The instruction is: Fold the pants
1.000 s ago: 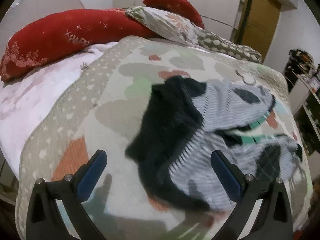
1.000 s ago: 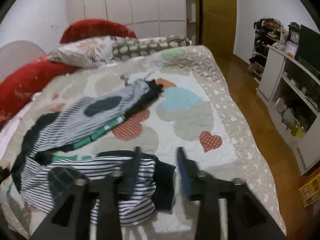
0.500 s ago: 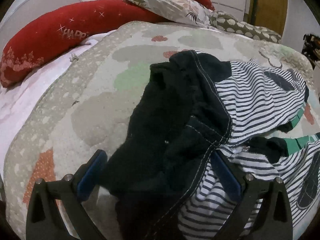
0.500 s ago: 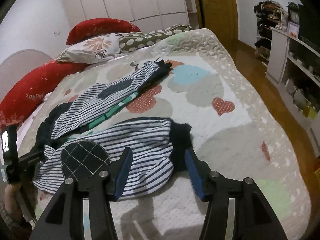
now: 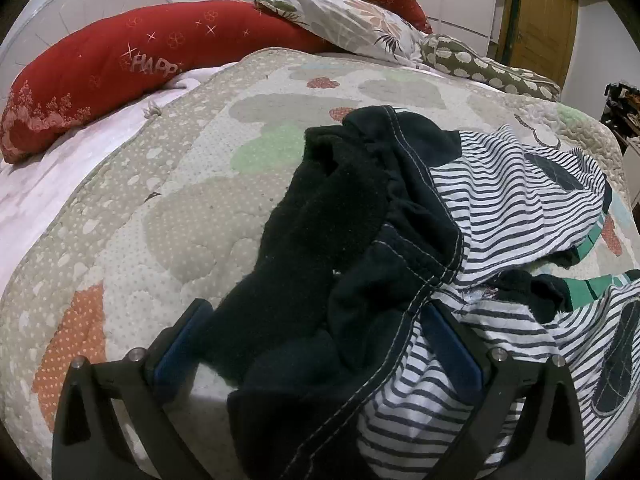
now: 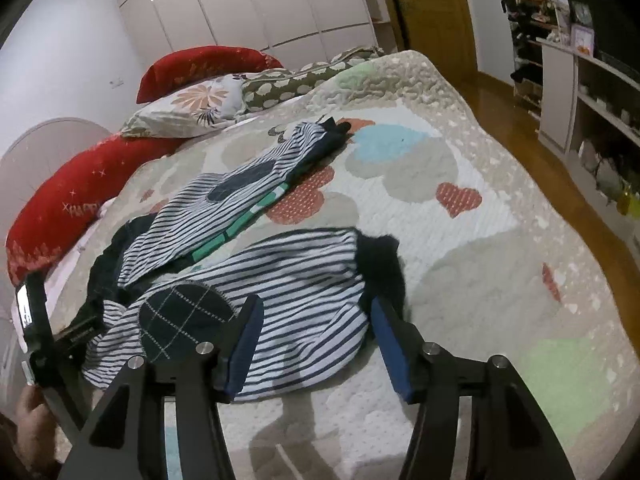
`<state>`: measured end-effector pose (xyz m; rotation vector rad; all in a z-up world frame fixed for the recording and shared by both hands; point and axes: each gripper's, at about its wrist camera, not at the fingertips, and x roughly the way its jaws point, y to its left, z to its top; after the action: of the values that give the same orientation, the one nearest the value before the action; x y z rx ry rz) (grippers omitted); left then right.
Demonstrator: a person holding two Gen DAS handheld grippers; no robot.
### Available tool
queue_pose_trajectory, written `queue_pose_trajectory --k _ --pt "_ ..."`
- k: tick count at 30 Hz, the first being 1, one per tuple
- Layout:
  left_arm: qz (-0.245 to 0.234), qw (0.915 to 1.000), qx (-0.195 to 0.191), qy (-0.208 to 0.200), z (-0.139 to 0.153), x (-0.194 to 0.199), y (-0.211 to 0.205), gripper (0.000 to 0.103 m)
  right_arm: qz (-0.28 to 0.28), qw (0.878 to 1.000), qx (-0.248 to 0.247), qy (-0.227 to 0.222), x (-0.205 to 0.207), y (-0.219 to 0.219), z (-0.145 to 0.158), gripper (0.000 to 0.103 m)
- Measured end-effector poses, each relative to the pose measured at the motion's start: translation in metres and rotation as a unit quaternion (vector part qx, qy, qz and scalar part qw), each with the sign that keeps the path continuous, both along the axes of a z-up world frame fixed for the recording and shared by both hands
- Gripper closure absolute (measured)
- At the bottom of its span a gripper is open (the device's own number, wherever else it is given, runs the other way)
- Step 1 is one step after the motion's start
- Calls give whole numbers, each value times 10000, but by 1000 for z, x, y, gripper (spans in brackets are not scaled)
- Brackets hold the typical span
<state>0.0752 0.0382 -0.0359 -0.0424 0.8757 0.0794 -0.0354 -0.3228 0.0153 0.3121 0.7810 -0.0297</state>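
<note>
Striped navy-and-white pants (image 6: 280, 280) with dark knee patches and a dark waistband lie spread on the quilted bed (image 6: 460, 288), legs apart. In the left wrist view the dark waistband (image 5: 340, 240) is bunched between the wide-open jaws of my left gripper (image 5: 316, 344). My left gripper also shows at the left edge of the right wrist view (image 6: 36, 332). My right gripper (image 6: 316, 340) is open, its fingers either side of the near leg's dark cuff (image 6: 380, 268), low over the quilt.
Red bolster pillows (image 5: 120, 68) and floral pillows (image 6: 192, 112) lie at the head of the bed. The bed's right edge drops to a wooden floor (image 6: 560, 184). White shelves (image 6: 592, 92) stand along the right wall.
My left gripper has moved in close over the waistband, which now fills the space between its fingers. My right gripper has opened wider and dropped toward the near leg's cuff.
</note>
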Motion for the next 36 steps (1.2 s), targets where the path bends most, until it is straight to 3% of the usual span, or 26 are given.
queue_pose_trajectory --k 6,10,16,21,25,29,33,36 --pt "-1 10000 -43 44 0 0 5 0 -23 9999 -42 -126 -9 2 9 43" --pt "-282 9987 -144 398 2 -2 8 0 66 9999 -17 -128 -8 6 11 43" --pt "-337 9985 -235 361 4 -11 8 0 277 9994 -159 -160 -4 19 19 43" --pt "-328 9990 -64 290 19 -24 6 0 375 9986 -352 -131 2 22 25 43" --pt "-510 9986 28 121 45 -36 5 0 465 9977 -497 -53 12 21 29 43" --pt "-773 9963 -307 -198 98 -29 19 0 685 9930 -944 -165 31 20 54 43" --pt "-1034 9936 -76 -448 154 11 28 0 875 9876 -1244 -400 64 15 92 40" --pt "-1300 9907 165 -360 171 52 21 0 959 9838 -1460 -412 99 10 111 37"
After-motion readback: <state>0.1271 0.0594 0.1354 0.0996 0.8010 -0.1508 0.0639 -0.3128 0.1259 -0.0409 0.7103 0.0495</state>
